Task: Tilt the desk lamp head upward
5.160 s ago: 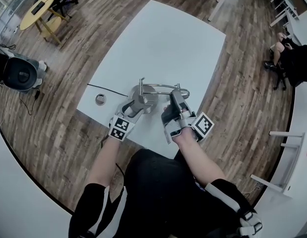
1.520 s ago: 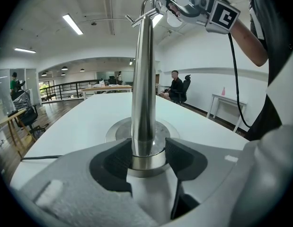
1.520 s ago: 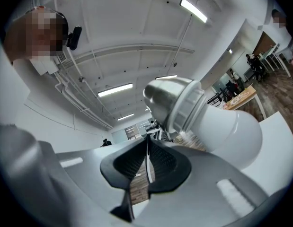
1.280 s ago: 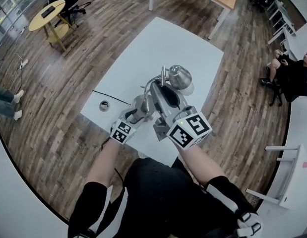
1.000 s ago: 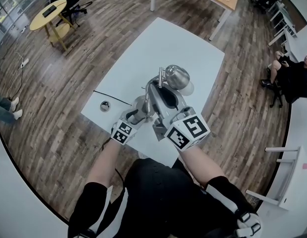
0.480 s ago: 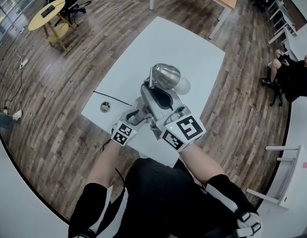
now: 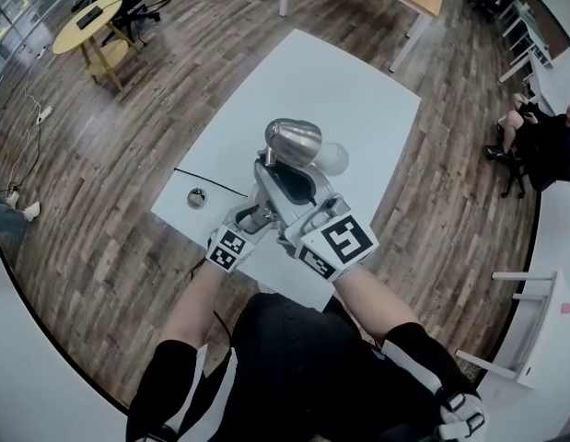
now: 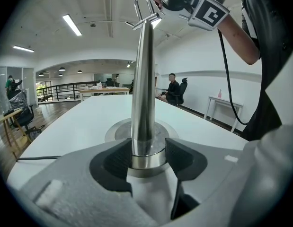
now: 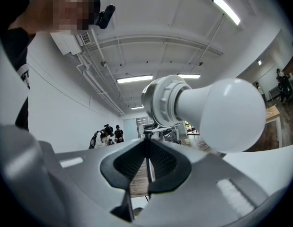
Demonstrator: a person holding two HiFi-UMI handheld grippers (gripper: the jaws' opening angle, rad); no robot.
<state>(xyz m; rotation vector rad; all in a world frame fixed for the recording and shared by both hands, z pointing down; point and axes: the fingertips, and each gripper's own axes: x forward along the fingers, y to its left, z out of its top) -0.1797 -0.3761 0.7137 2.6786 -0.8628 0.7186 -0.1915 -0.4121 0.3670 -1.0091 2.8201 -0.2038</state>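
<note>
A steel desk lamp stands near the front edge of the white table (image 7: pixel 358 72). Its chrome head (image 7: pixel 293 140) with a white bulb (image 7: pixel 331 157) is raised high toward me. In the right gripper view the bulb (image 9: pixel 224 112) and its socket (image 9: pixel 161 100) fill the frame above the jaws. My right gripper (image 7: pixel 286 180) (image 9: pixel 147 163) is shut on the thin wire arm just behind the head. My left gripper (image 7: pixel 248 217) (image 8: pixel 147 156) is shut on the lamp's post (image 8: pixel 144 79), low at its collar above the round base (image 8: pixel 119 129).
A black cable (image 7: pixel 200 181) runs from the lamp to the table's left edge, beside a round grommet (image 7: pixel 196 197). A person sits at the far right (image 7: pixel 542 109). A yellow round table (image 7: pixel 82 24) stands on the wood floor at upper left.
The right gripper has swung the lamp head from the right side up and to the left, closer to me. The left gripper has stayed on the post.
</note>
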